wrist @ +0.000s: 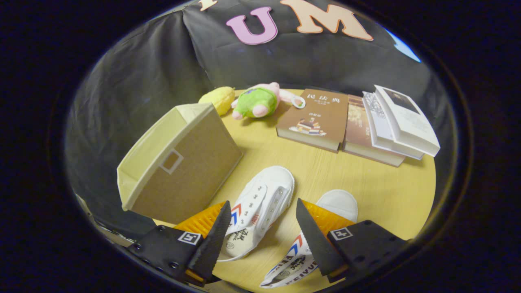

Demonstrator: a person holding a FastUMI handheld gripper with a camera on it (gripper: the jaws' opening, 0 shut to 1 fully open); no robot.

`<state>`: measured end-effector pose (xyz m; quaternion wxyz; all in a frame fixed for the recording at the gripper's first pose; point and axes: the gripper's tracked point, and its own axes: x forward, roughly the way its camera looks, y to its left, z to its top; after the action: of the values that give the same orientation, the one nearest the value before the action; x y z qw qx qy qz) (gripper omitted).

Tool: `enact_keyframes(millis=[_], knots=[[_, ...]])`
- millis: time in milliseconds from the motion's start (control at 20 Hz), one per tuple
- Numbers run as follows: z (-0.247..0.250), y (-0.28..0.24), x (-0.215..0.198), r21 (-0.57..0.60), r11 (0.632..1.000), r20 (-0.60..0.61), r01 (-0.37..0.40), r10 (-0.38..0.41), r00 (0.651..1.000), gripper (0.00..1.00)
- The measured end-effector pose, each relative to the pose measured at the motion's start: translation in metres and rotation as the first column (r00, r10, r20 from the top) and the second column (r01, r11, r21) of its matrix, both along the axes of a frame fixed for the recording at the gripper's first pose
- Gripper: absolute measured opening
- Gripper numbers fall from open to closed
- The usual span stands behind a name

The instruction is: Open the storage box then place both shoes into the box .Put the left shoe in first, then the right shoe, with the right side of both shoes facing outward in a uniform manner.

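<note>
A beige fabric storage box stands on the round wooden table, left of my fingers, with its open top toward the left. Two white canvas shoes lie side by side on the table. One shoe lies between my fingers, its heel close to the left finger. The other shoe lies under and beyond the right finger, mostly hidden by it. My gripper hovers open above the shoes, holding nothing.
Beyond the shoes, a plush toy in green and a yellow soft object lie at the table's far side. Several books lie in a row at the far right, some stacked.
</note>
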<state>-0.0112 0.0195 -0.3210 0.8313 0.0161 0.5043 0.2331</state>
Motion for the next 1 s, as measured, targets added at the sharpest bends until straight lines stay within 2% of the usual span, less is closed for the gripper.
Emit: enact_keyframes(millis=[150,450,650,750,950,1000], knots=[[-0.019,0.001,-0.011,-0.029,0.999,-0.056,-0.042,0.041,0.998,0.99],[-0.05,0.002,-0.028,-0.081,0.993,-0.153,-0.09,0.077,0.985,0.76],[-0.061,0.013,-0.045,-0.074,0.988,-0.222,-0.138,0.119,0.968,0.56],[-0.058,0.014,-0.045,-0.061,0.992,-0.24,-0.112,0.094,0.966,0.46],[-0.059,0.006,-0.048,-0.063,0.998,-0.294,-0.016,-0.003,0.956,0.26],[-0.06,0.007,-0.046,-0.045,0.998,-0.308,0.04,-0.052,0.95,0.17]])
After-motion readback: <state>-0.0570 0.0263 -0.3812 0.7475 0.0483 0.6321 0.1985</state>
